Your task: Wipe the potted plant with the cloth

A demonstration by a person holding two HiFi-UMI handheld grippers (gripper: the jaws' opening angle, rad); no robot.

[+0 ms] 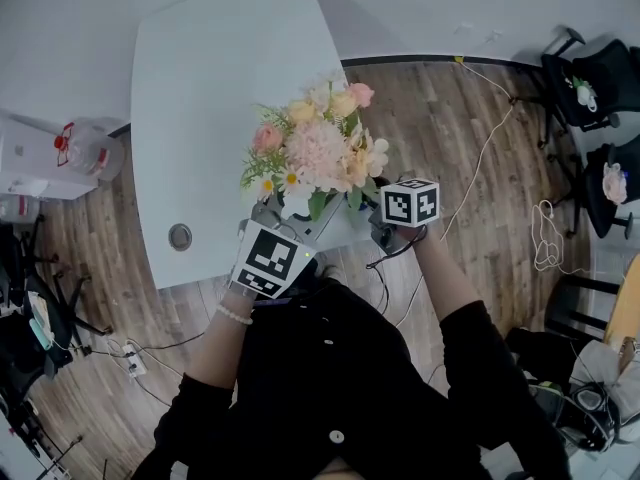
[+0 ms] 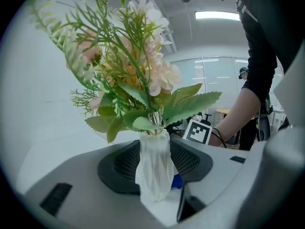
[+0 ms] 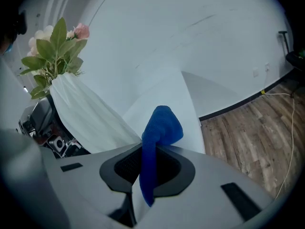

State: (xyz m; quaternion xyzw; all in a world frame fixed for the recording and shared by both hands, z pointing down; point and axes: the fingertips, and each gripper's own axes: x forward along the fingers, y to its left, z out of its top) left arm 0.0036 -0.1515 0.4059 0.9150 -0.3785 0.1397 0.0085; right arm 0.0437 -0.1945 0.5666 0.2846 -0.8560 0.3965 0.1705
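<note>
Blue cloth (image 3: 159,128) pinched in right tool (image 3: 147,171); vase (image 3: 81,113) just beside it.

From the head view we see almost nothing of the white vase (image 2: 155,168): the bouquet (image 1: 315,148), the left marker cube (image 1: 268,258) and the right marker cube (image 1: 409,202) cover it, and the blue cloth (image 3: 155,142) too. In the left gripper view the bouquet's top runs off the upper edge. In the right gripper view the vase is blurred, and the cloth's lower end sinks between the fingers (image 3: 224,175).
</note>
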